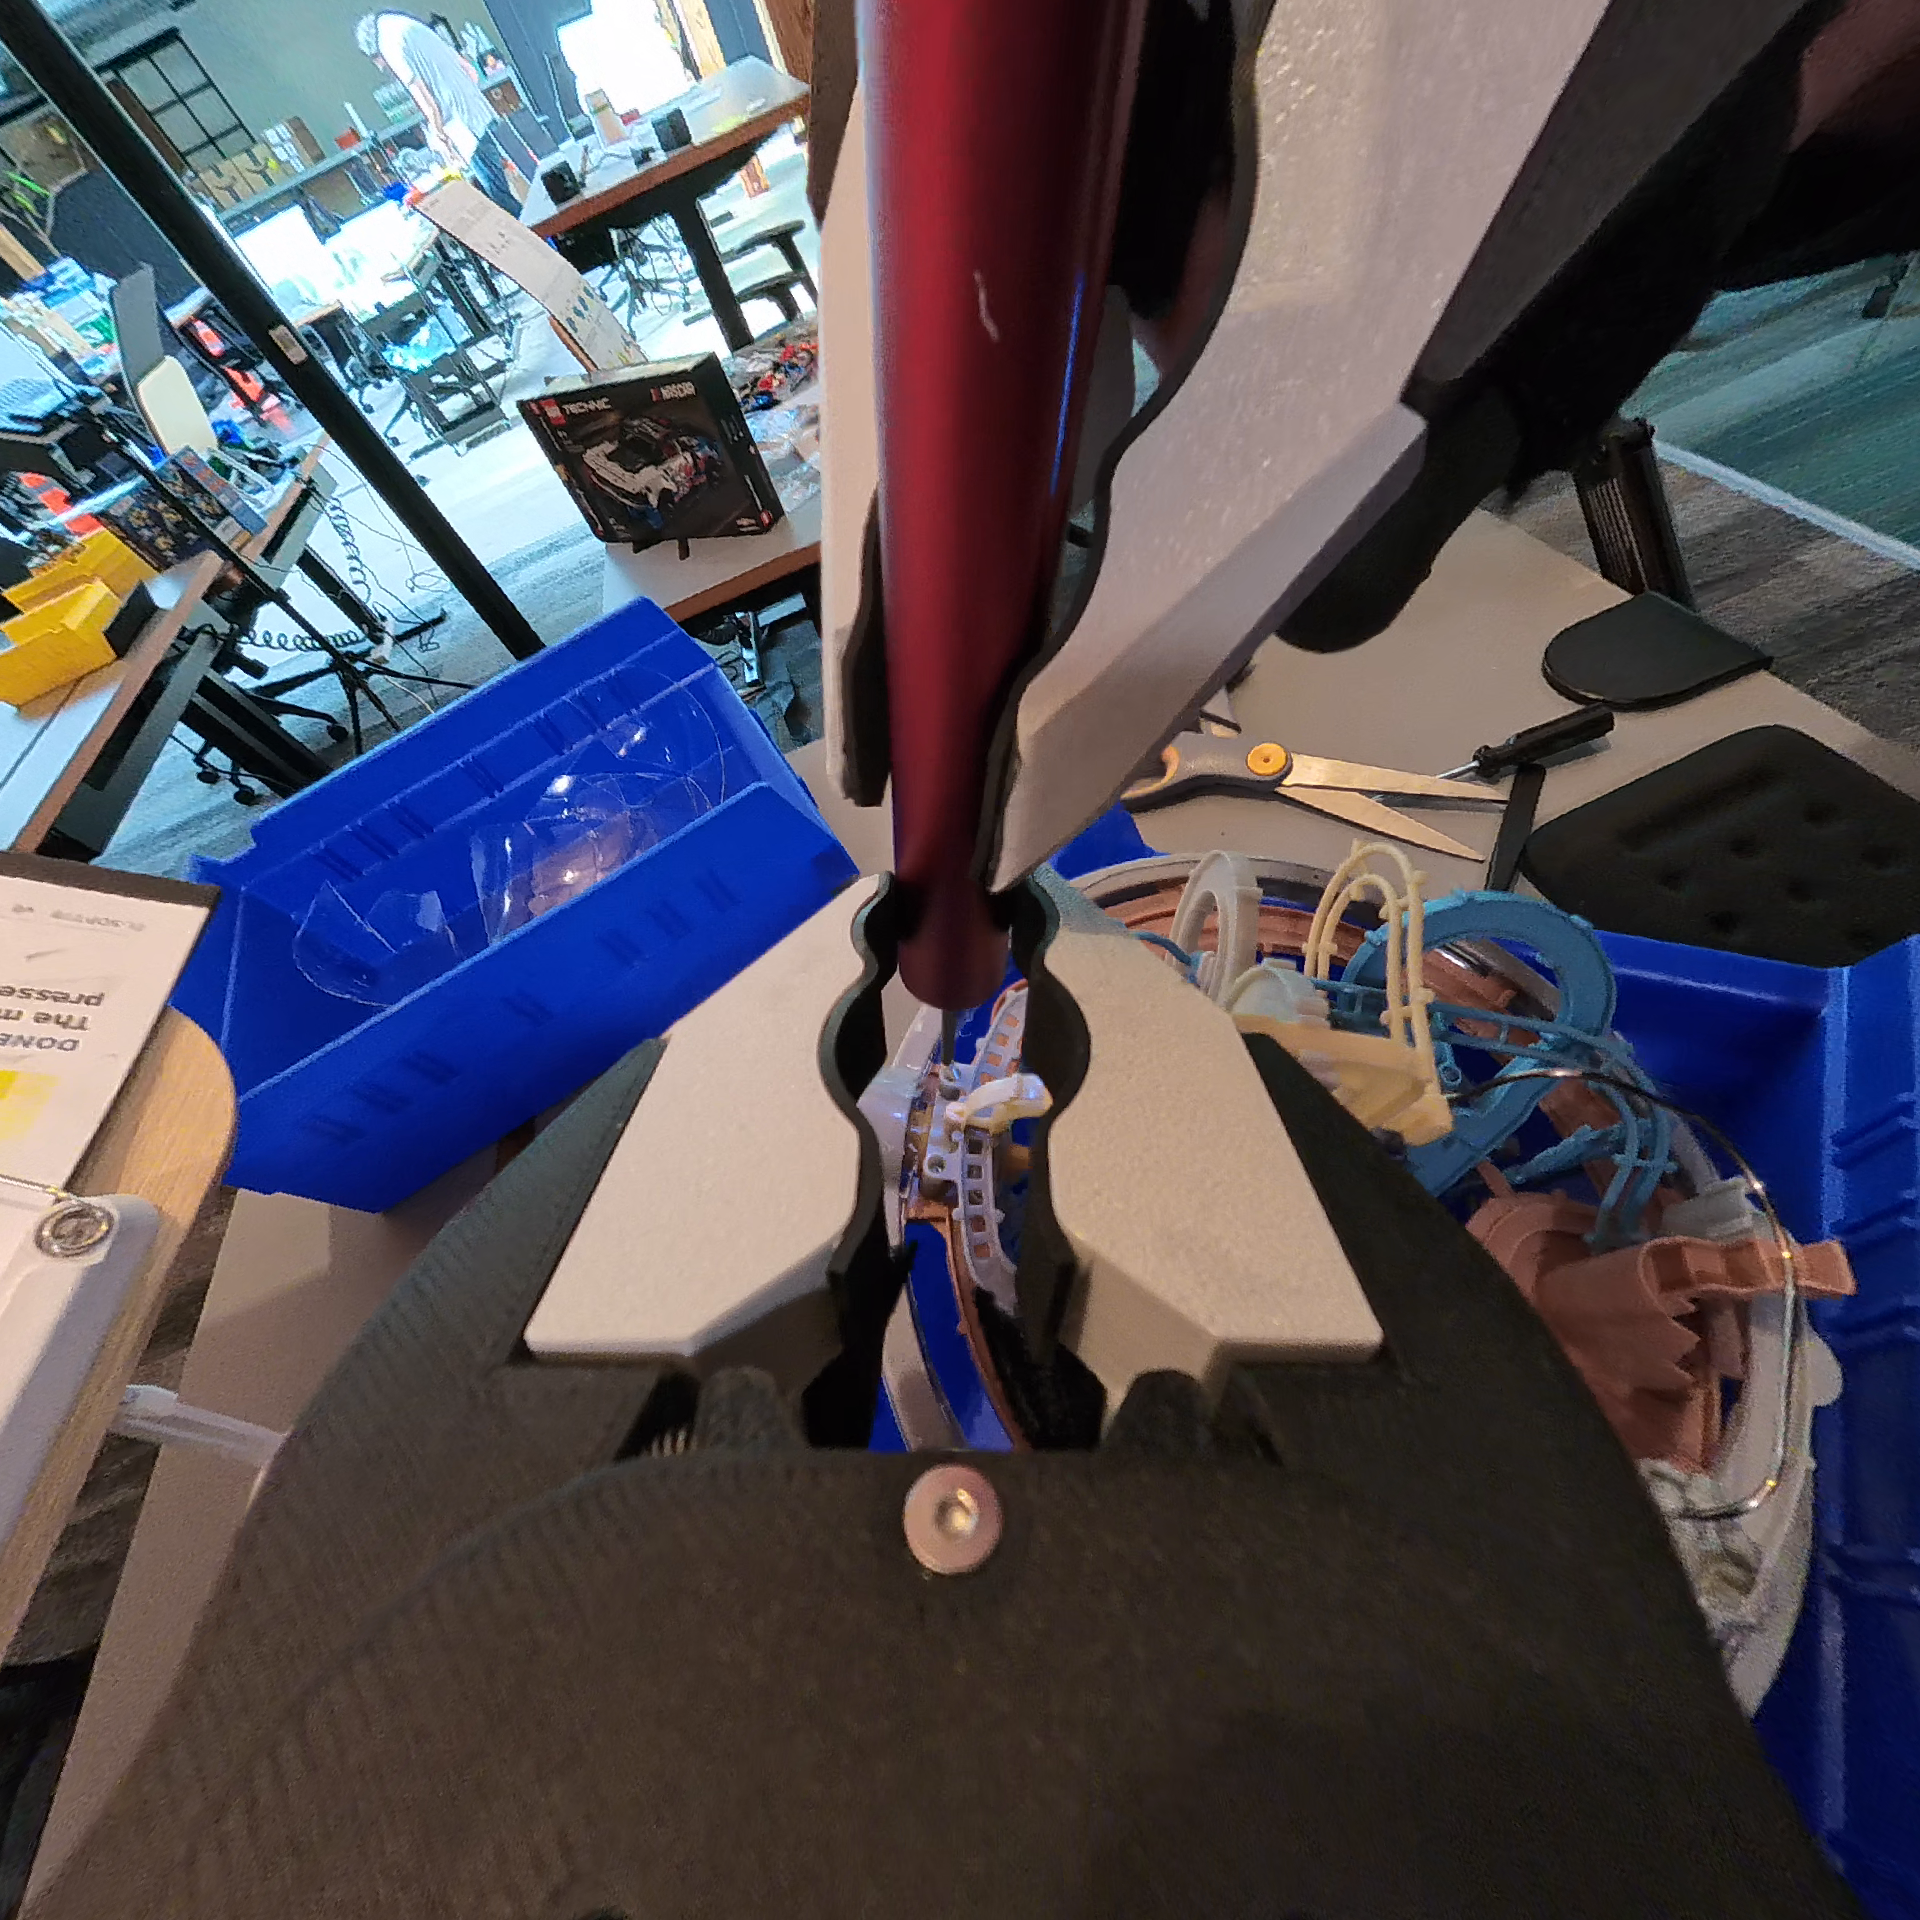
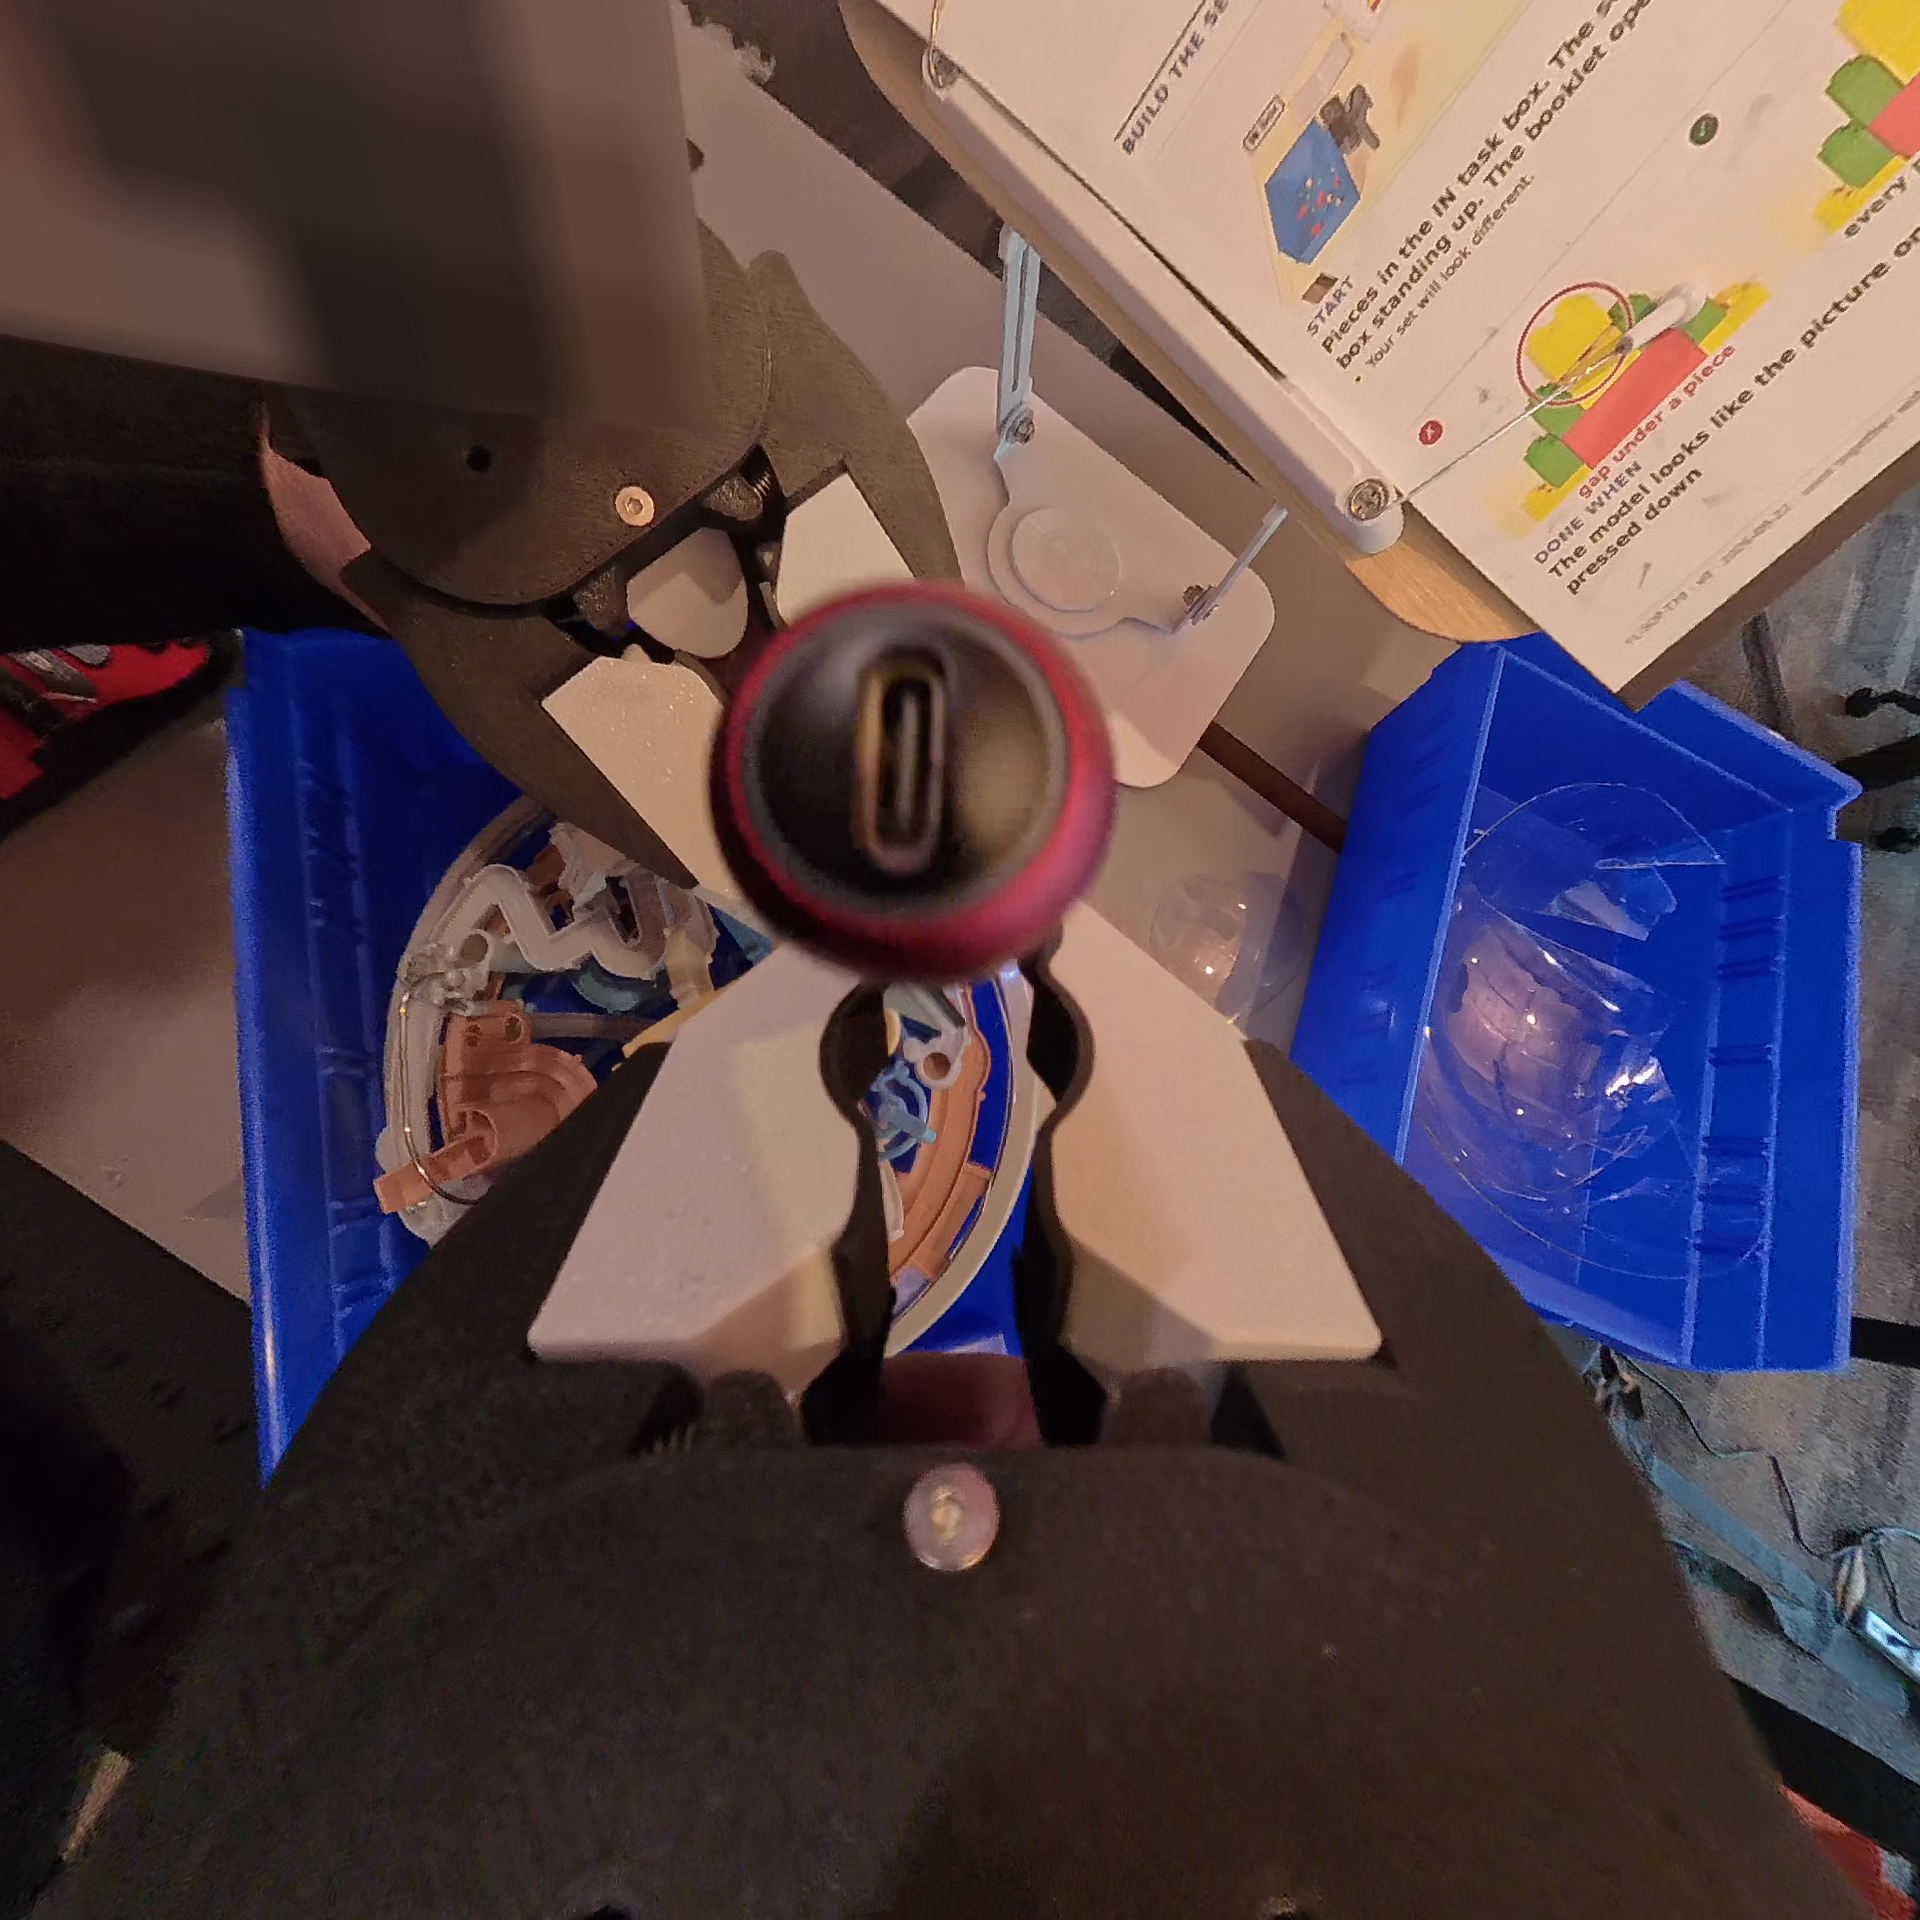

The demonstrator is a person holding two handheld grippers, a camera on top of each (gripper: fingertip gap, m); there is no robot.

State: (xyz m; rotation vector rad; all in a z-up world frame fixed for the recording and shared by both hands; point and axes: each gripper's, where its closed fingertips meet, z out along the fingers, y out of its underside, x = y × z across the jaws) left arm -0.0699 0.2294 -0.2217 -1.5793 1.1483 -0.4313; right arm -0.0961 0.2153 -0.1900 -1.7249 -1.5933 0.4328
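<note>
A red electric screwdriver (image 1: 966,416) stands nearly upright, its bit on a white track piece (image 1: 982,1107) of a round toy maze (image 1: 1455,1091) with blue, cream and brown tracks. The maze lies in a blue bin (image 1: 1714,1039). My left gripper (image 1: 951,920) is shut on the screwdriver's lower end. My right gripper (image 1: 935,831) comes from above and is shut on the shaft just above. In the right wrist view my right gripper (image 2: 951,982) holds the screwdriver, whose rear end (image 2: 914,779) faces the camera. A left gripper finger (image 2: 623,727) shows above the maze (image 2: 499,1039) and bin (image 2: 312,935).
A second blue bin (image 1: 416,1091) (image 2: 1766,1039) holds clear plastic half-domes (image 1: 499,894) (image 2: 1558,1039). Scissors (image 1: 1299,769), a small black screwdriver (image 1: 1527,732) and black pads (image 1: 1714,842) lie behind. An instruction board (image 1: 62,1039) (image 2: 1558,260) stands on a white base (image 2: 1091,551). A toy set box (image 1: 644,447) sits farther back. Left and right tips are no more than a few centimetres apart.
</note>
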